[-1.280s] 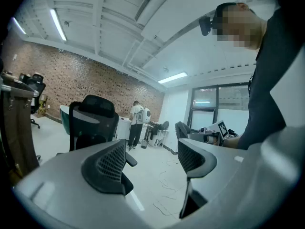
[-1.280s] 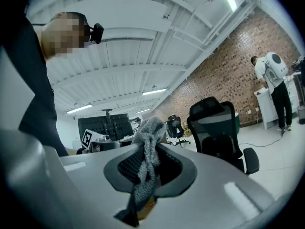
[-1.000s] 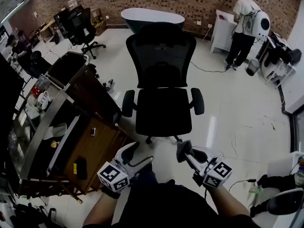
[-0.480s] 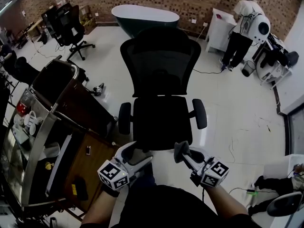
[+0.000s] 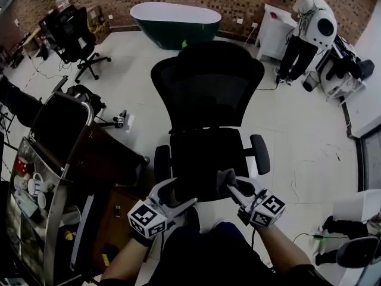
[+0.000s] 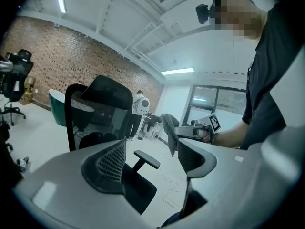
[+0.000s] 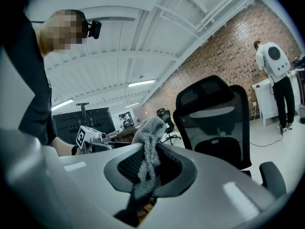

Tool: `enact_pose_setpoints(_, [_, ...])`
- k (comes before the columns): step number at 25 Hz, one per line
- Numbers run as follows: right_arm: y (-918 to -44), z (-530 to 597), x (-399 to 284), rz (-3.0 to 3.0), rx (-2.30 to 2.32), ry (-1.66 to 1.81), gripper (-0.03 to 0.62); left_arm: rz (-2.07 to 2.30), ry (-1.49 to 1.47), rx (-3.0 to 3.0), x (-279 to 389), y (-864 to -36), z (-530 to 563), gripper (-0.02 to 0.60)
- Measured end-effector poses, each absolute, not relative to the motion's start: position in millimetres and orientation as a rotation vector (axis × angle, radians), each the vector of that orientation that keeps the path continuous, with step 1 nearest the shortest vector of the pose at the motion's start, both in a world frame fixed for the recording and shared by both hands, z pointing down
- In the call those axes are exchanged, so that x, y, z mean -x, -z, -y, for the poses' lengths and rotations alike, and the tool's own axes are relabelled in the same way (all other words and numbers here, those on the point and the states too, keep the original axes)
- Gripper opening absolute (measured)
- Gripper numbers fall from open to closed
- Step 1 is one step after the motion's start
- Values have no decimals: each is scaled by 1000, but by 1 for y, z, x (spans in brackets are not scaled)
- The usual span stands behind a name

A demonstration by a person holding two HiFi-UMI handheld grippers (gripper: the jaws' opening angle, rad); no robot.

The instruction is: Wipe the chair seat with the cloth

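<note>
As the head view shows: both tools hover by the front edge of the chair seat (image 5: 205, 154); contact seems absent, though it is hard to judge.
Left gripper view: left tool (image 6: 152, 161) gapes, empty.
Right gripper view: right tool (image 7: 148, 170) clamps the grey cloth (image 7: 148, 130).
Progress: wiping not begun; whole seat left.

I find no word, brand, number or sign that I can read anywhere in my views. The only printed marks are black-and-white square patterns, on the left white marker cube (image 5: 146, 218) of my left gripper (image 5: 177, 194) and on the right white marker cube (image 5: 266, 210) of my right gripper (image 5: 232, 186). They are blocky codes, with no letters or digits on them.
</note>
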State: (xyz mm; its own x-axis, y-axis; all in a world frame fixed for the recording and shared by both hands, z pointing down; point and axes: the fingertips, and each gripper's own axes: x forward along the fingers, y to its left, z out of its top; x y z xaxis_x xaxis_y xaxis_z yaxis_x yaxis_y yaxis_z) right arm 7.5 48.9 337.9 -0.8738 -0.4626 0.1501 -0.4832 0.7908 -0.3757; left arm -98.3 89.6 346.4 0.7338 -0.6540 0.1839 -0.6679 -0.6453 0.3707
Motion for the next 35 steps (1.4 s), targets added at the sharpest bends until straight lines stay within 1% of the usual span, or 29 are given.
enact_pose_setpoints(4, [-357, -24, 10, 2878, -731, -660, 48, 1009, -48, -2491, 104, -361, -70, 368])
enact_pose_setpoints(10, [-411, 11, 42, 2798, -559, -708, 48, 1071, -60, -2392, 105, -395, -40, 368])
enact_pose_setpoints(16, [-495, 56, 80, 2677, -385, -720, 48, 1160, -90, -2293, 115, -440, -3, 368])
enact_pose_setpoints(25, [-678, 127, 149, 2376, -271, -466, 48, 1222, -36, -2173, 131, -527, 44, 371])
enact_pose_setpoints(30, [-743, 169, 189, 2327, -264, -414, 48, 1261, -6, -2141, 142, -560, 69, 371])
enact_pose_setpoints(35, [-806, 194, 219, 2260, -207, -218, 48, 1284, 3, -2137, 149, -581, 85, 371])
